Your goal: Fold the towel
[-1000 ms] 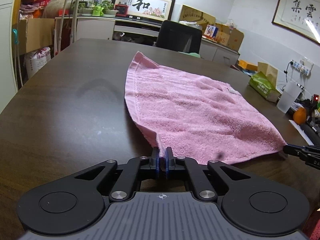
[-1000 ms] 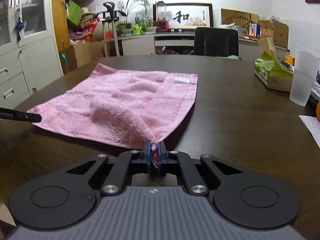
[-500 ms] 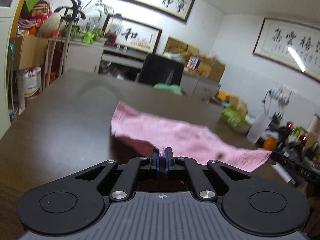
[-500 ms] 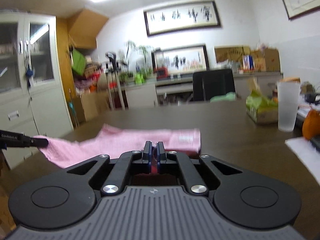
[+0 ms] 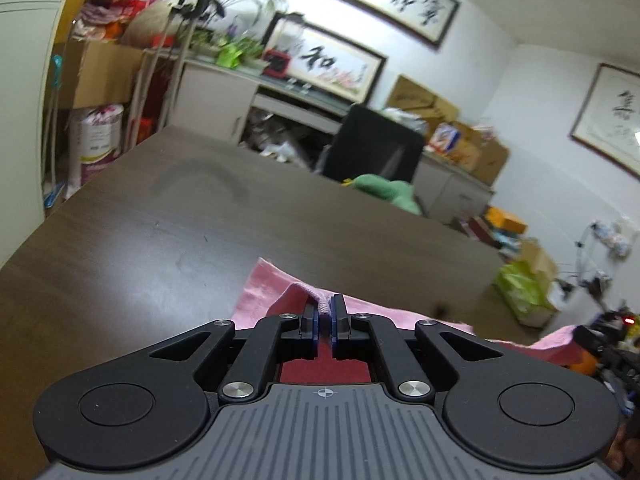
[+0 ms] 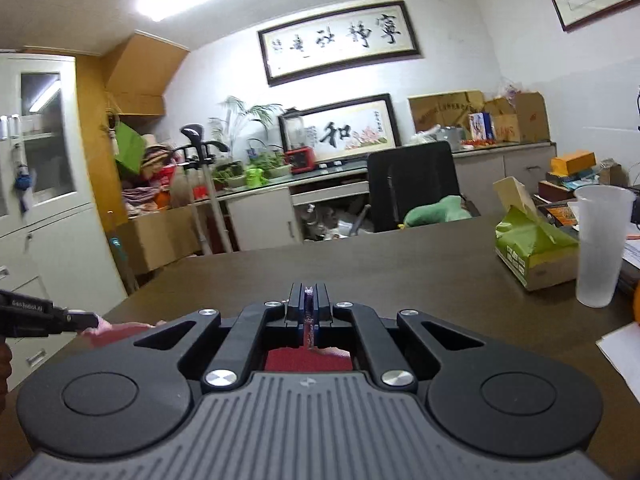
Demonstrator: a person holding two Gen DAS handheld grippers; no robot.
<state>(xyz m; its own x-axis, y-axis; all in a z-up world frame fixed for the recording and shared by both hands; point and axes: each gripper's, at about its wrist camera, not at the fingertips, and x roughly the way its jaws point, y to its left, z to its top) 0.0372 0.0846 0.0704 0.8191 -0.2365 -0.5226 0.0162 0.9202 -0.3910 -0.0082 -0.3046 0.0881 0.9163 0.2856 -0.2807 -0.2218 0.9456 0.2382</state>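
Note:
The pink towel [image 5: 264,292] hangs below both grippers over the dark table [image 5: 160,232]. My left gripper [image 5: 325,312] is shut on one near corner of it, lifted above the table. My right gripper [image 6: 309,300] is shut on the other near corner; only a sliver of pink [image 6: 308,320] shows between its jaws. In the right wrist view the towel [image 6: 120,326] also shows at the far left, by the left gripper's tip [image 6: 80,320]. Most of the towel is hidden under the gripper bodies.
A green tissue box [image 6: 532,248] and a frosted plastic cup [image 6: 600,244] stand on the table's right side, with paper [image 6: 624,348] near the right edge. A black chair [image 6: 412,184] stands at the far end. Cabinets [image 6: 48,200] are on the left.
Both grippers have lifted the towel's near corners up off the table and carried them forward. The towel, flat a second ago, now hangs below the grippers, mostly out of sight.

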